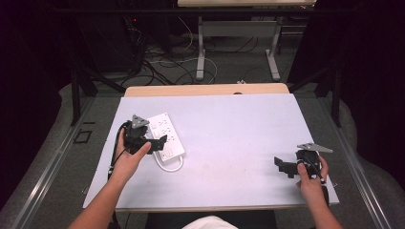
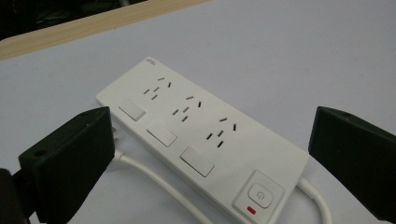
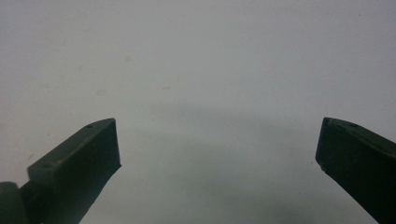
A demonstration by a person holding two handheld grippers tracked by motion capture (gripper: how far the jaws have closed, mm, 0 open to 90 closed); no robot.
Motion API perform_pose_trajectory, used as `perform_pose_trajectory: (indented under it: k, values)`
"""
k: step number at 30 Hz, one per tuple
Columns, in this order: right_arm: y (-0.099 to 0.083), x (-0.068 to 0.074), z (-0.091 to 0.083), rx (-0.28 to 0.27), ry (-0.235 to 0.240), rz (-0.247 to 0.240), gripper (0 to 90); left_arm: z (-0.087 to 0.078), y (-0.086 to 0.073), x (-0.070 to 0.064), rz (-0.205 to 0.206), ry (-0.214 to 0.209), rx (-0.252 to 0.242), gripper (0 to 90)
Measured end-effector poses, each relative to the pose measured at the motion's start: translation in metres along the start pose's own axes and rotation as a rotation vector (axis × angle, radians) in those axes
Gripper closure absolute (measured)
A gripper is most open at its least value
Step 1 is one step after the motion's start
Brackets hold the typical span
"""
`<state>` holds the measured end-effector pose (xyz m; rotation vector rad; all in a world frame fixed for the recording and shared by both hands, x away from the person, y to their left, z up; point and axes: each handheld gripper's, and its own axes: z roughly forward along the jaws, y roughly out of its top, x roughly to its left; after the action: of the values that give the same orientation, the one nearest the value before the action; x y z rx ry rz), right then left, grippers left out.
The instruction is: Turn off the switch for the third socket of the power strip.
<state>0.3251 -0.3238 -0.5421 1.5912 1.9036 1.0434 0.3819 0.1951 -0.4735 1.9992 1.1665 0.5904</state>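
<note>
— At centre left of the high view, the left gripper [image 1: 160,141] hovers over the white power strip [image 1: 168,135], jaws apart.
— Nothing grasped yet?
— No. The right gripper [image 1: 282,167] waits lower right, jaws apart too, over bare desk [image 1: 229,138].

Left claw [image 1: 161,141] over white power strip [image 1: 168,136], right claw [image 1: 282,166] well apart
</note>
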Motion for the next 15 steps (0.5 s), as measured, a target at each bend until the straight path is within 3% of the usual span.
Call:
perform_pose_trajectory:
  k: [15]
  values:
    - [0.001, 0.002, -0.002, 0.001, 0.006, -0.003, 0.0, -0.009, -0.018, -0.015, 0.014, -0.018, 0.005, 0.3]
